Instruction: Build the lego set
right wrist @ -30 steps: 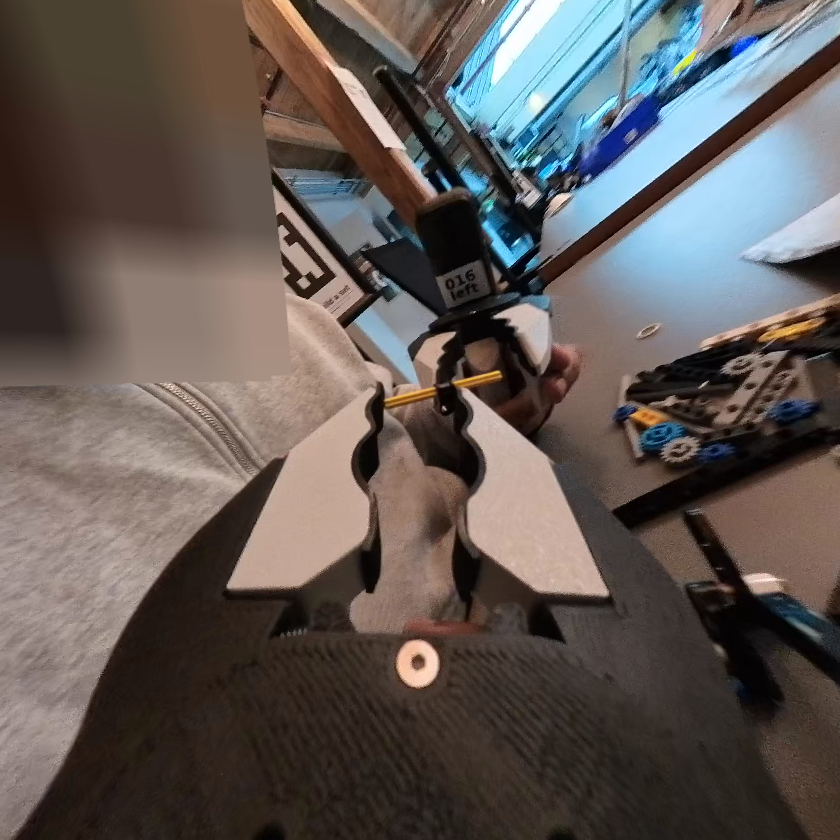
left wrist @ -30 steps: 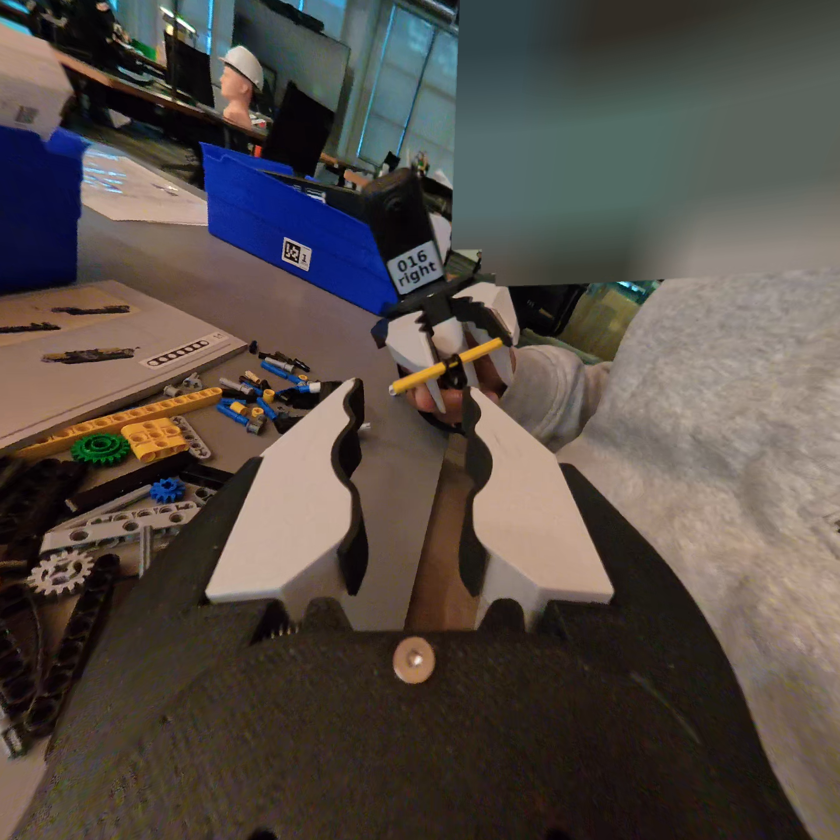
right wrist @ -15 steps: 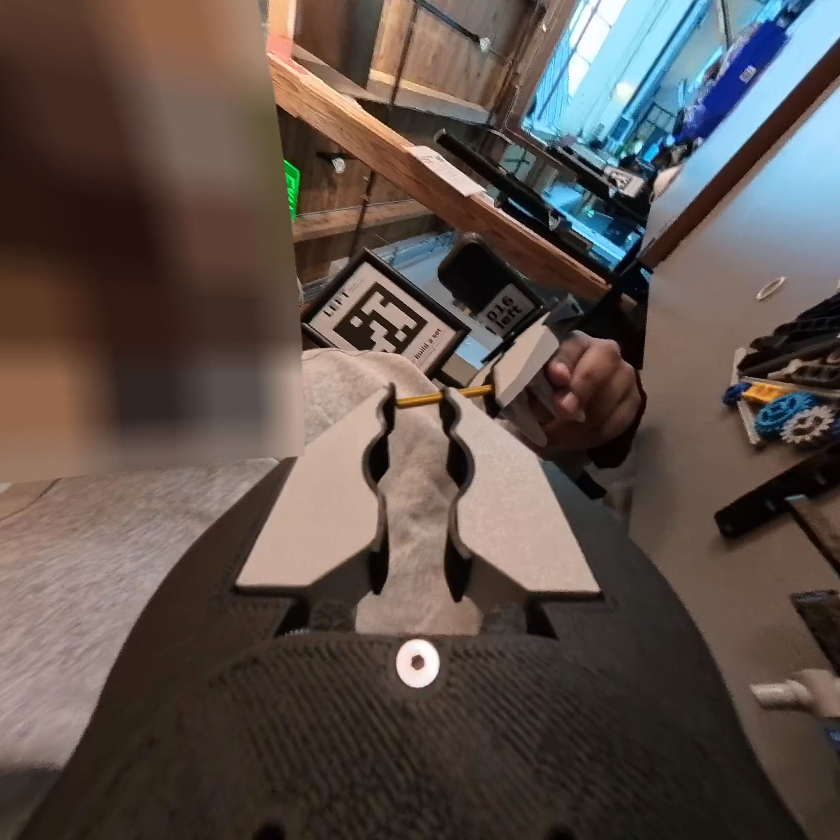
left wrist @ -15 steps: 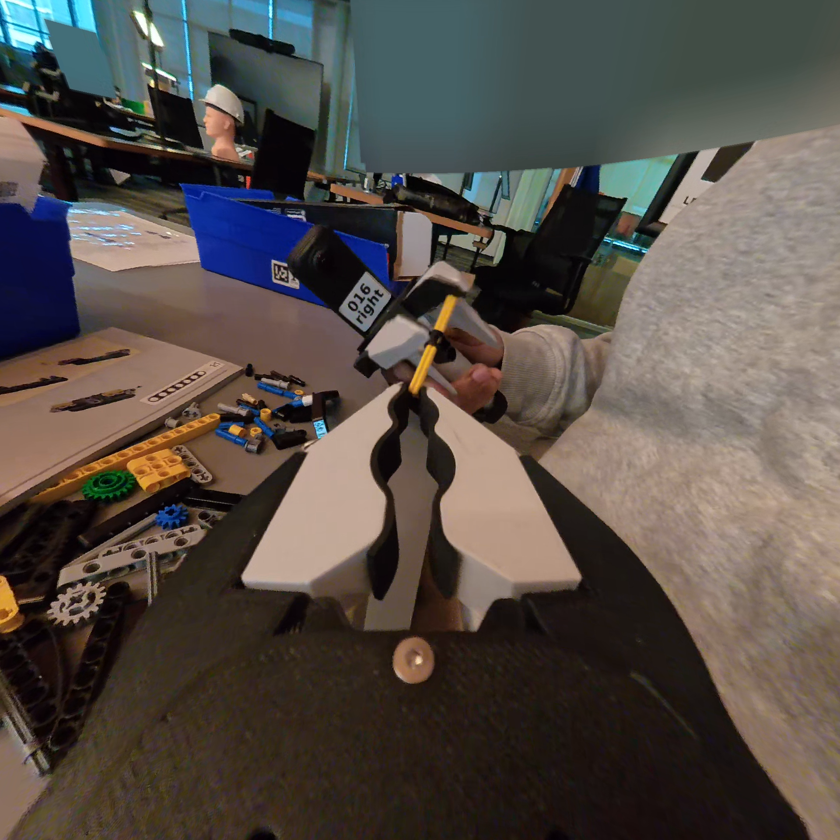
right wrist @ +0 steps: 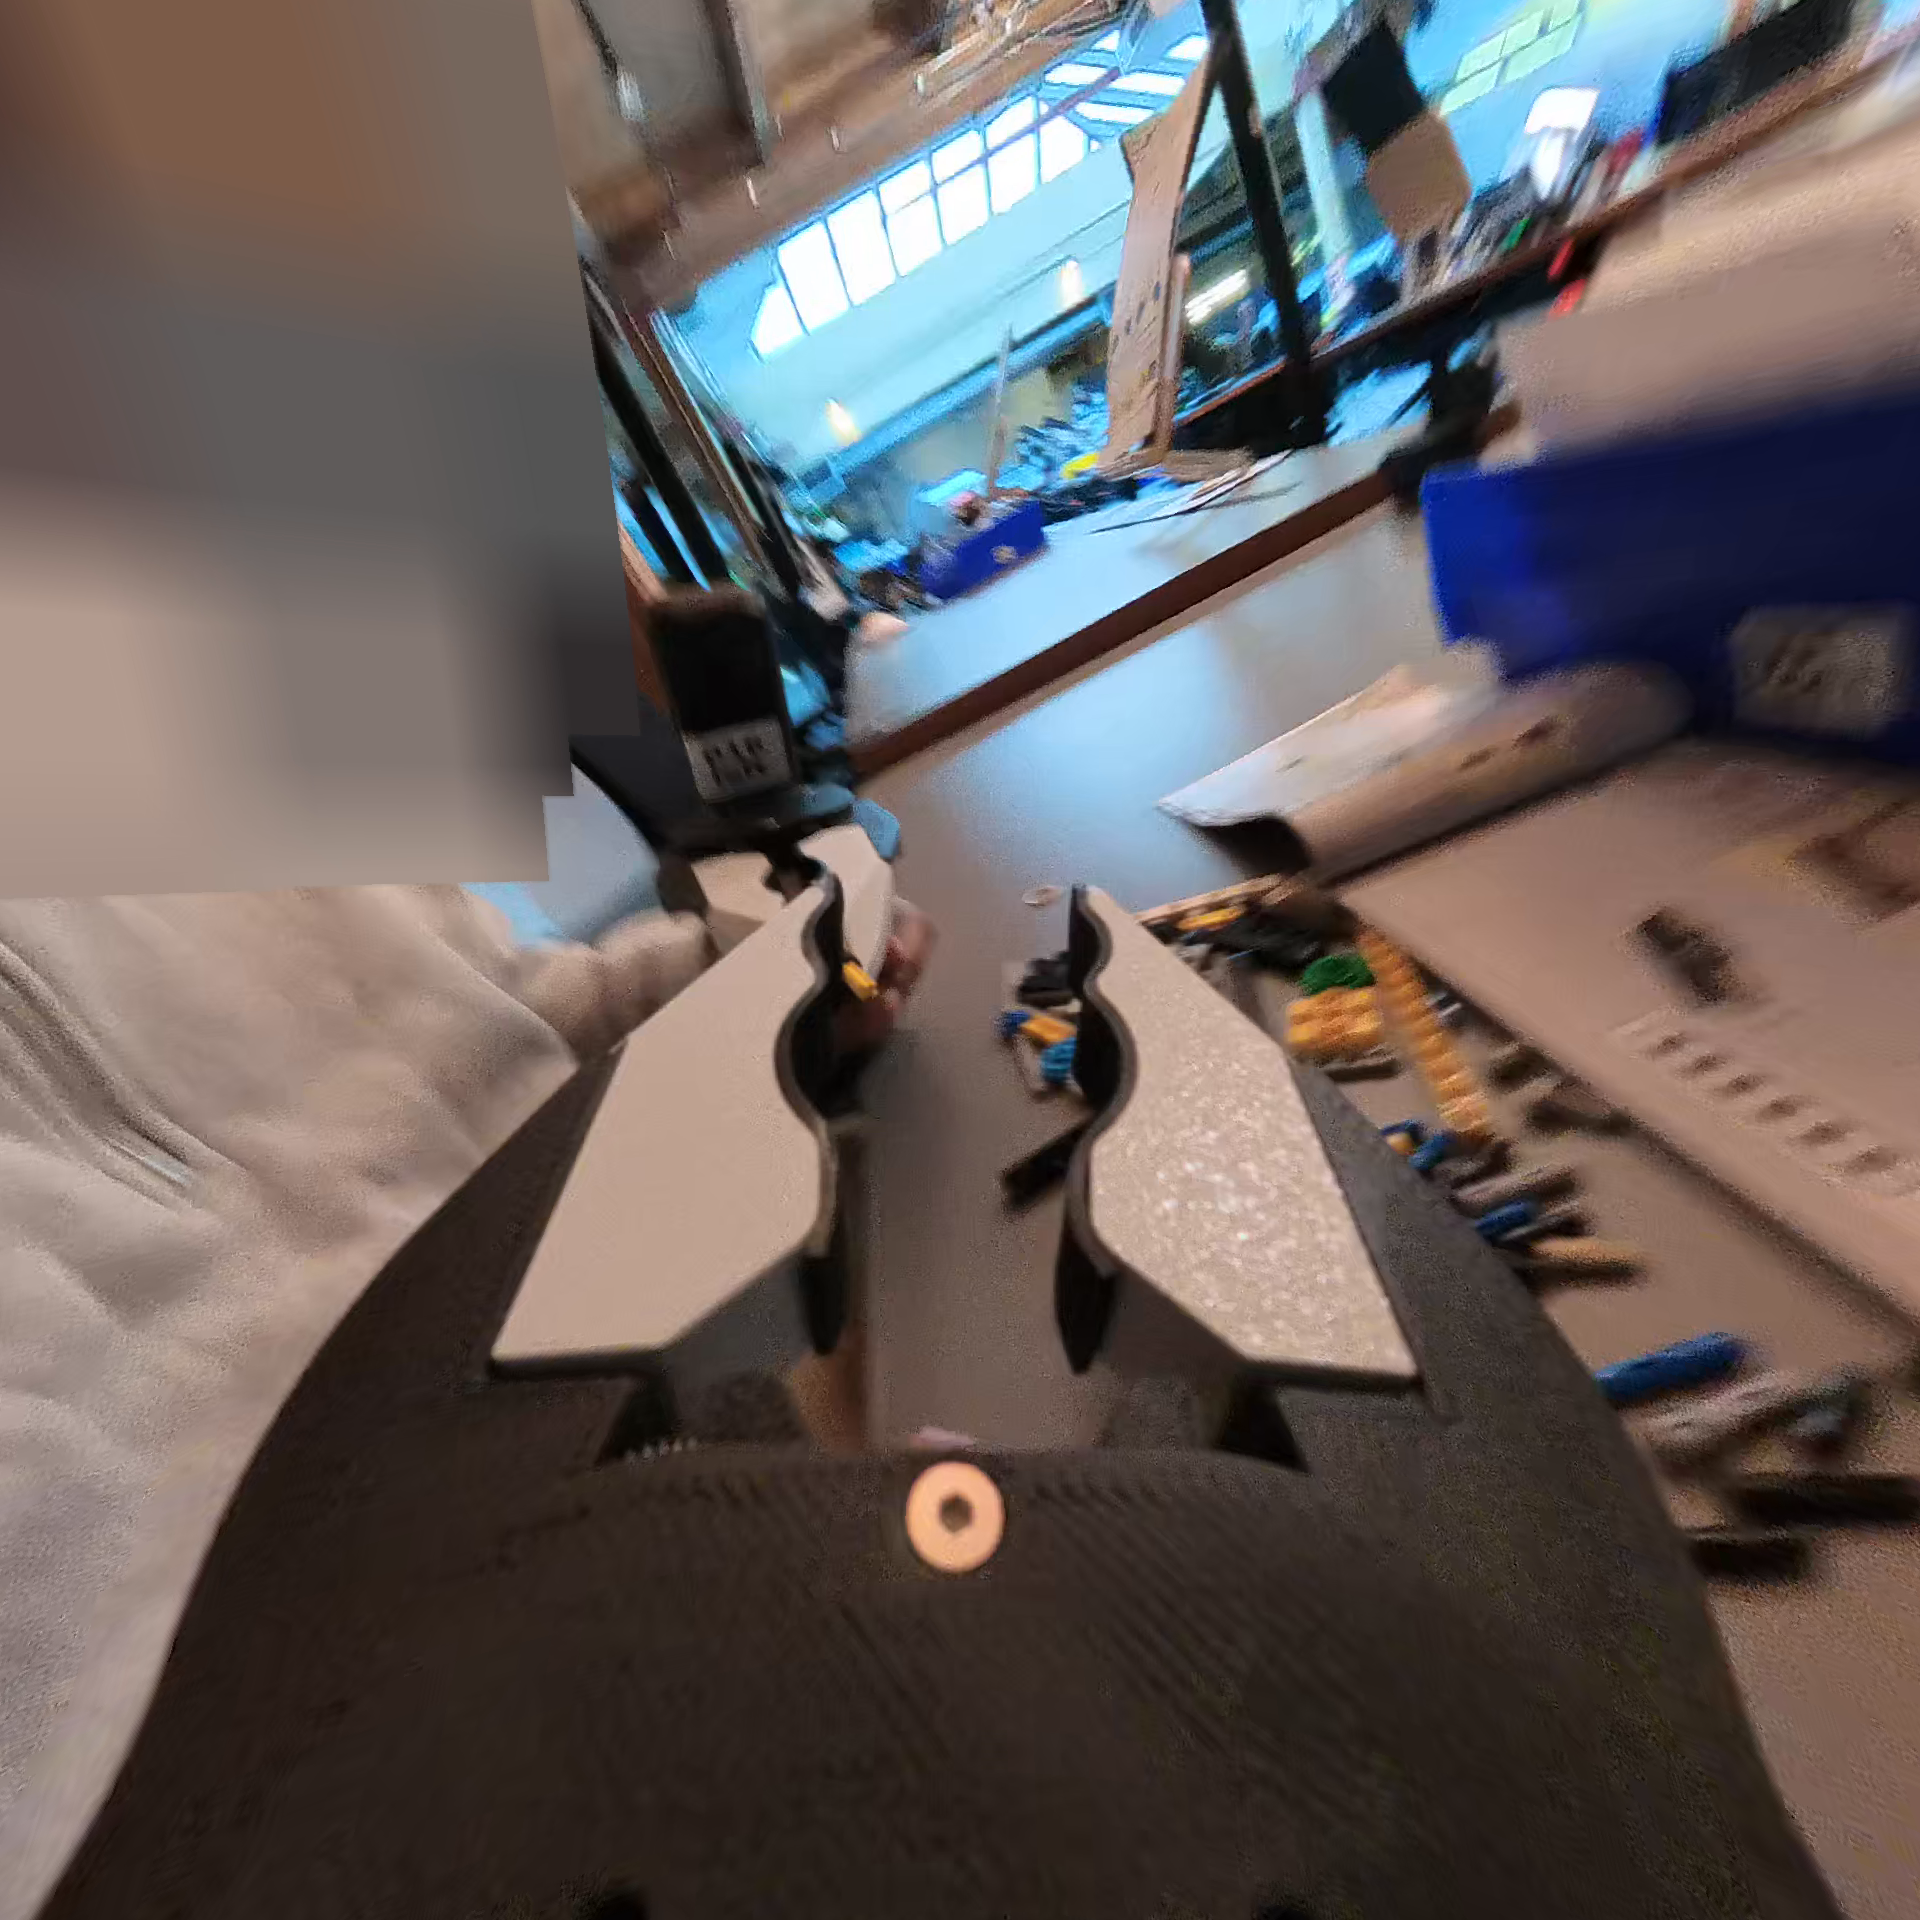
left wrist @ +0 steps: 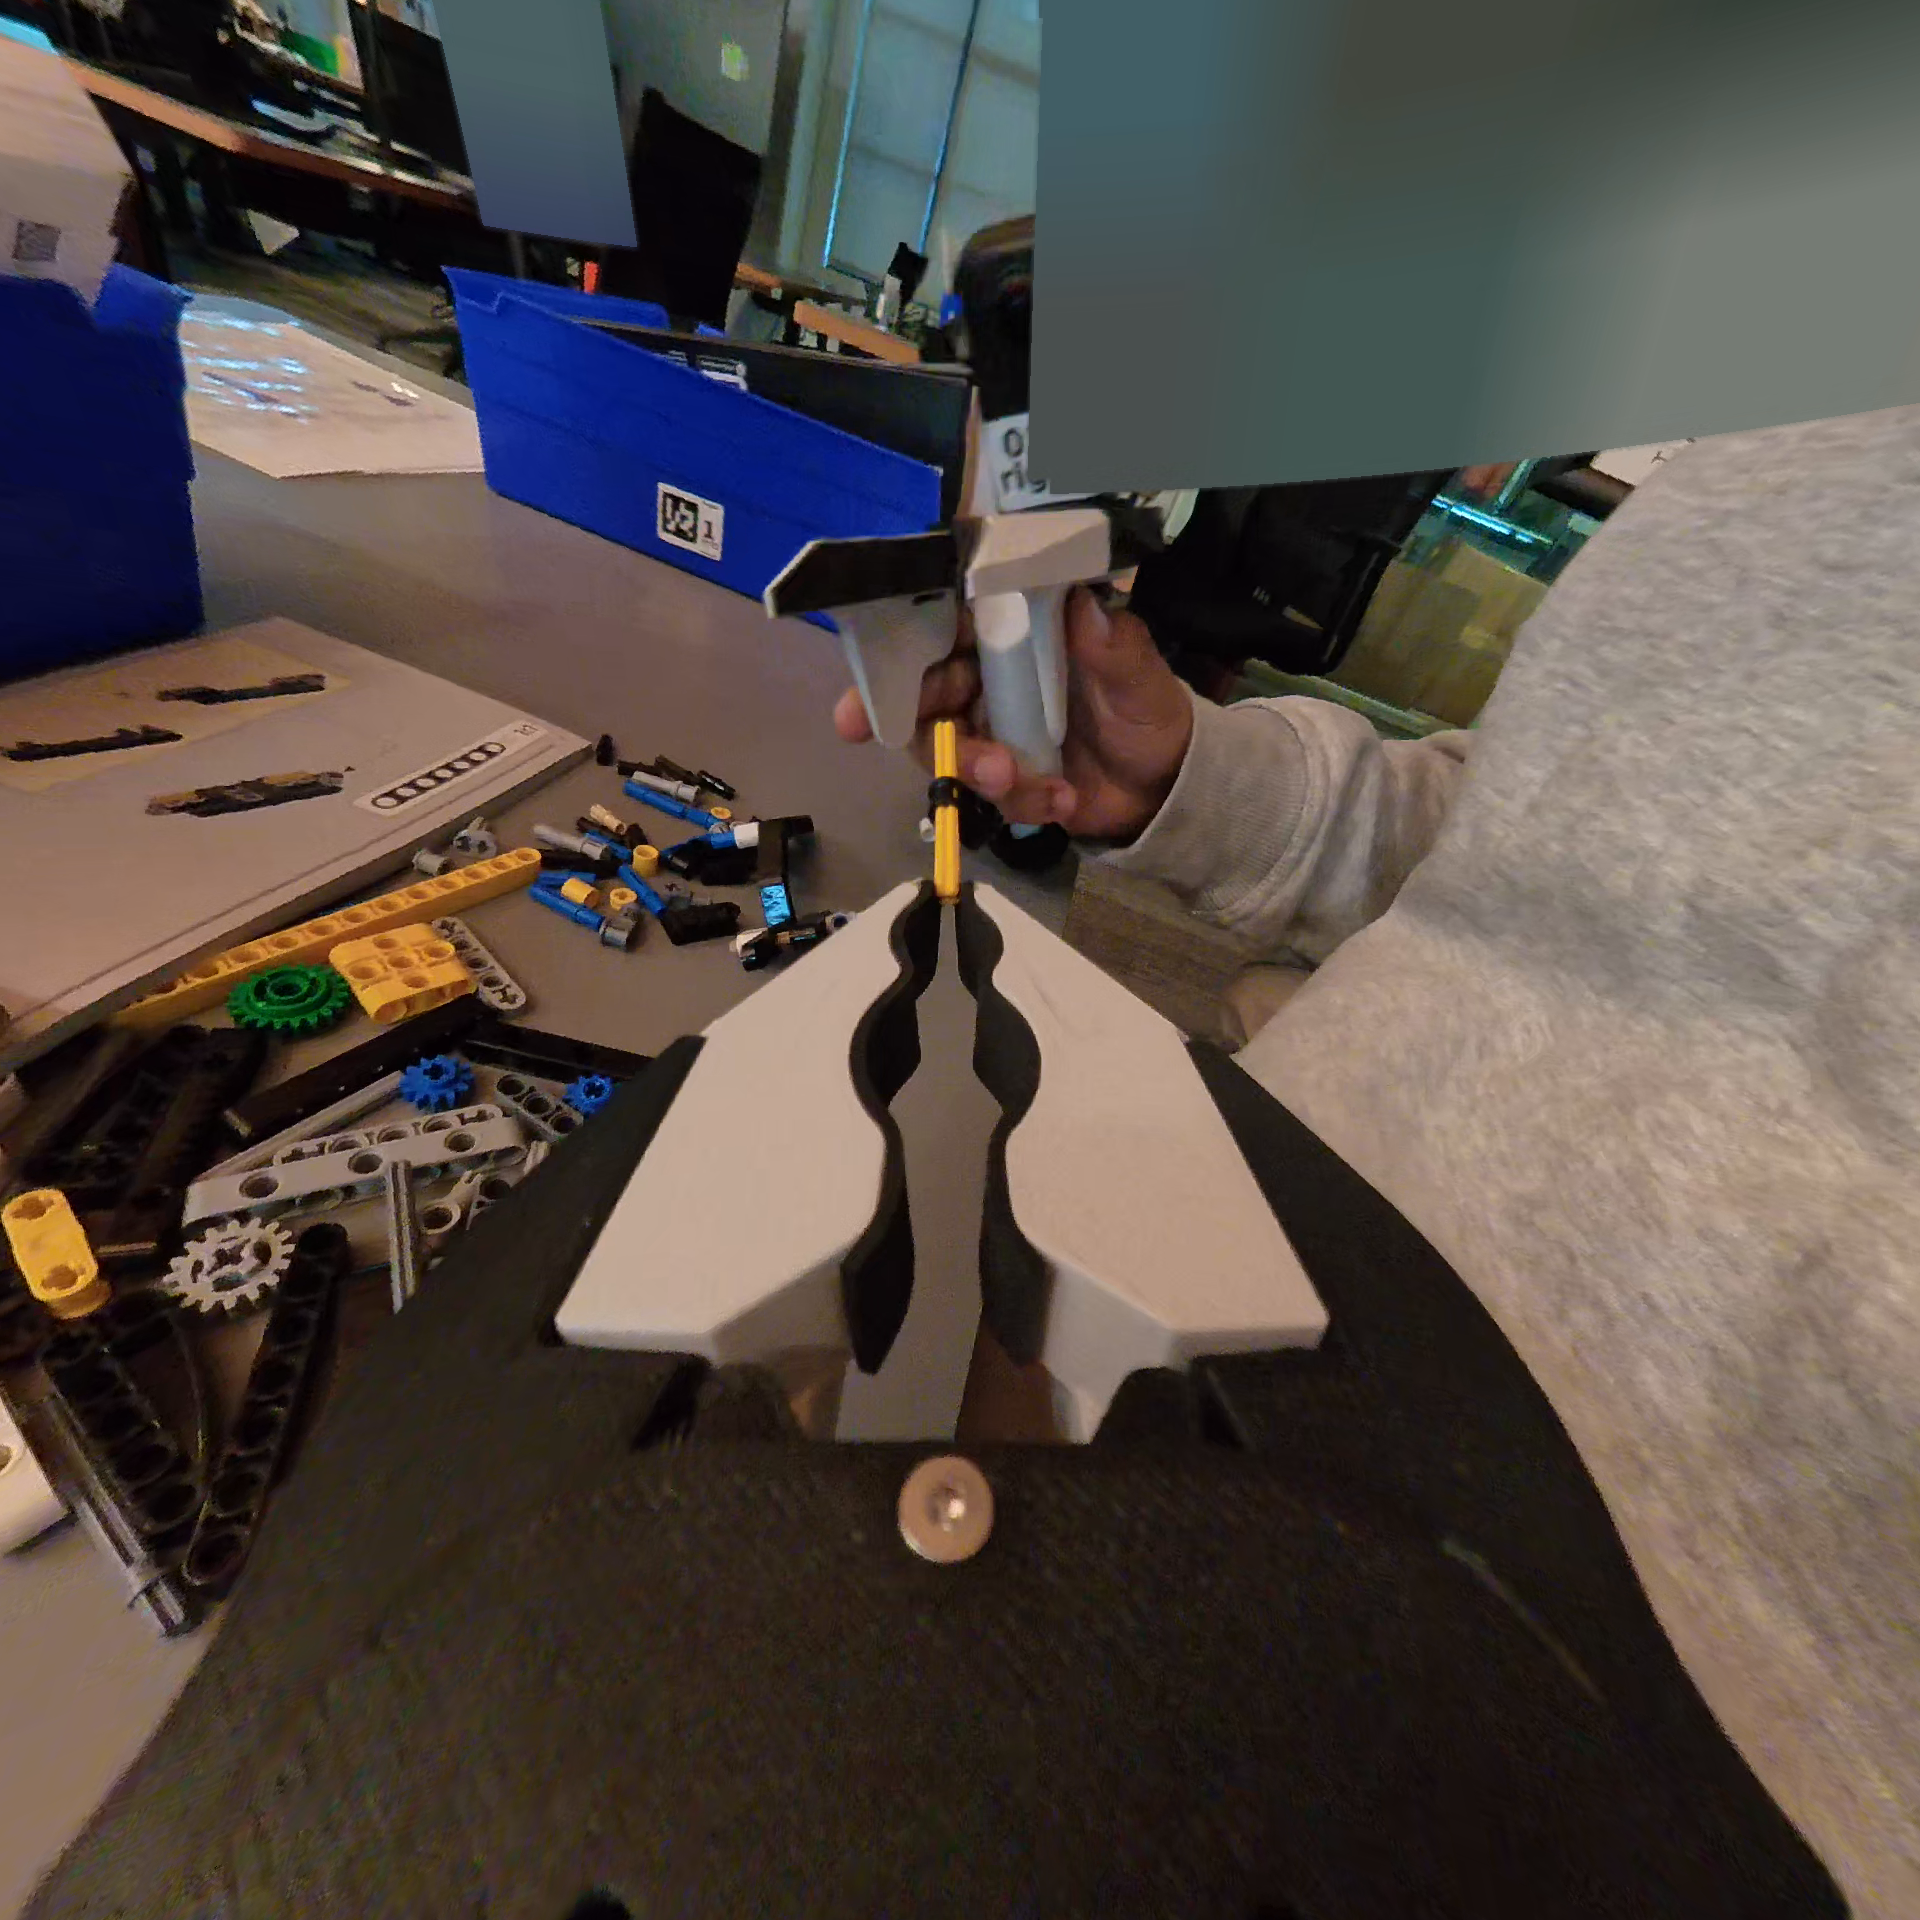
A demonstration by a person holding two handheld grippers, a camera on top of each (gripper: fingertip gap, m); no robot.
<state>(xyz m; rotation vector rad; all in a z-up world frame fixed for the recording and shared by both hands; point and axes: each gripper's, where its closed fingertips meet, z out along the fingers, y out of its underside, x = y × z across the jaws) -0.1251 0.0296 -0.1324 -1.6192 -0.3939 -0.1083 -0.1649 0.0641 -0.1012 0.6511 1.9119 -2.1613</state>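
My left gripper (left wrist: pixel 943 896) is shut on the lower end of a thin yellow axle (left wrist: pixel 944 831), which sticks straight out from its tips. A small black bush (left wrist: pixel 943 795) sits partway along the axle. My right gripper (left wrist: pixel 956 743) hangs fingers-down just beyond the axle's far end. In its own view the right gripper (right wrist: pixel 951 914) is open and empty. The left gripper (right wrist: pixel 790 883) shows there just behind my right gripper's left finger, with a bit of yellow axle (right wrist: pixel 857 979). That view is blurred.
Loose lego parts lie on the grey table at left: a long yellow beam (left wrist: pixel 343 914), a green gear (left wrist: pixel 288 1000), blue pins, grey and black beams (left wrist: pixel 156 1403). An instruction booklet (left wrist: pixel 208 769) and two blue bins (left wrist: pixel 665 447) stand behind. A grey sleeve fills the right. The grippers' ends are close to 7 cm from one another. My right gripper's tips are some 12 cm from the green gear (left wrist: pixel 288 1000). It is also in sight in the right wrist view (right wrist: pixel 1312 957).
My left gripper closed on the yellow axle that the right gripper was holding. The right gripper has opened, let go of it and swung toward the table.
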